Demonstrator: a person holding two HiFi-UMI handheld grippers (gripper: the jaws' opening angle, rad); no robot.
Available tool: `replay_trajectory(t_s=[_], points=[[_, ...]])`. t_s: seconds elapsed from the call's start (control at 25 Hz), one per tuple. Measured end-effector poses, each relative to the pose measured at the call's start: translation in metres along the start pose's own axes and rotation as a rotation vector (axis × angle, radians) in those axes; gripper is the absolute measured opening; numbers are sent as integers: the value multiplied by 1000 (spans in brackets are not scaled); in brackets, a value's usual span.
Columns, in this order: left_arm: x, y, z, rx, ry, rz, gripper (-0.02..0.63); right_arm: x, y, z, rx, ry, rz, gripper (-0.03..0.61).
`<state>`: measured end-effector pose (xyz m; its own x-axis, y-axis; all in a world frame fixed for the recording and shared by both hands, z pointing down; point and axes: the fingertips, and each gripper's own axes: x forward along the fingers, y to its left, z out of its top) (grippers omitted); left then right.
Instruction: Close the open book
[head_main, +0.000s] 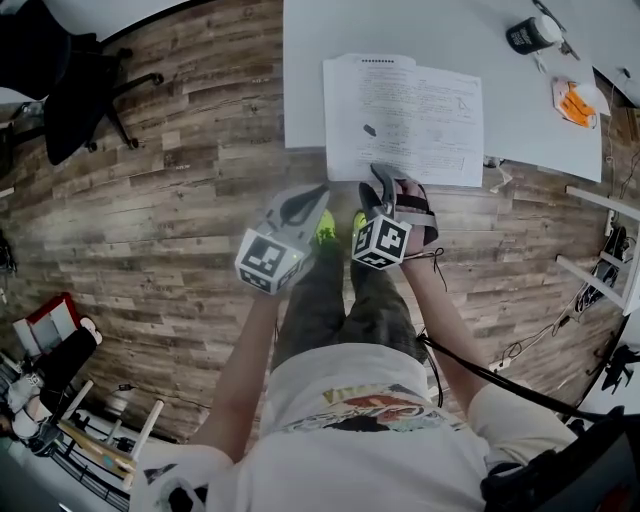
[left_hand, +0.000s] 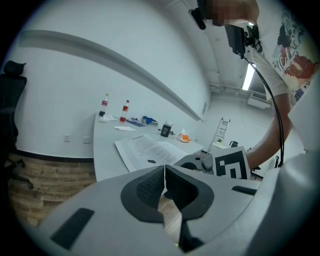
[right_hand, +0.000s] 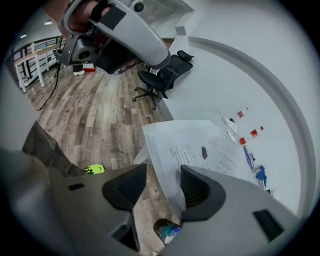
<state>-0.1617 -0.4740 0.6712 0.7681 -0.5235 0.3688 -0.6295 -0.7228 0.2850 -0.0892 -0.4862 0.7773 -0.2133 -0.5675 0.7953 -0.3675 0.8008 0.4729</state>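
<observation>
Room: wood-plank floor (head_main: 180, 150). A curved white wall (left_hand: 75, 90) runs behind the bench. A black office chair (head_main: 80, 90) stands on the floor, well off to the left.
Bench: white bench (head_main: 300, 80), top mostly bare, near edge towards the person.
Book: open book (head_main: 400, 120) lies flat at the bench's near edge, printed pages up. A small dark object (head_main: 369, 129) sits on the left page.
Far clutter: a black container (head_main: 527, 34) and an orange item (head_main: 575, 102) are at the bench's right end, well apart from the book. Two small bottles (left_hand: 104, 102) stand at the far end by the wall.
Left gripper: left gripper (head_main: 318, 192) is off the bench, over the floor, just short of the book's near-left corner. Its fingers (left_hand: 147, 187) are pressed together with nothing between them.
Right gripper: right gripper (head_main: 380, 172) is at the book's near edge, tilted down. Its fingers (right_hand: 125, 187) stand wide apart. The book's near edge shows in the gap, and the pads are not pressing on it.
Below: green shoes (head_main: 325, 228) on the floor, under both grippers.
</observation>
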Motion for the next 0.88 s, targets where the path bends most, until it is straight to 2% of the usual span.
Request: replay_trajectory(t_s=[0.4,0.56,0.76,0.88], points=[[2,5,-8,-16,8,-31,14,13,1,-5,-90,66,-123,206],[-1,2,-11,-20,13,-42,14,11,-6,-2,-3,42,-147,185],[-3,-1,-2,-8,9,-55,12,-1,-11,7,100,-13,-94,157],[-4,-4,10,4,-3,-60,14,-11,-13,12,162,-29,-63,104]])
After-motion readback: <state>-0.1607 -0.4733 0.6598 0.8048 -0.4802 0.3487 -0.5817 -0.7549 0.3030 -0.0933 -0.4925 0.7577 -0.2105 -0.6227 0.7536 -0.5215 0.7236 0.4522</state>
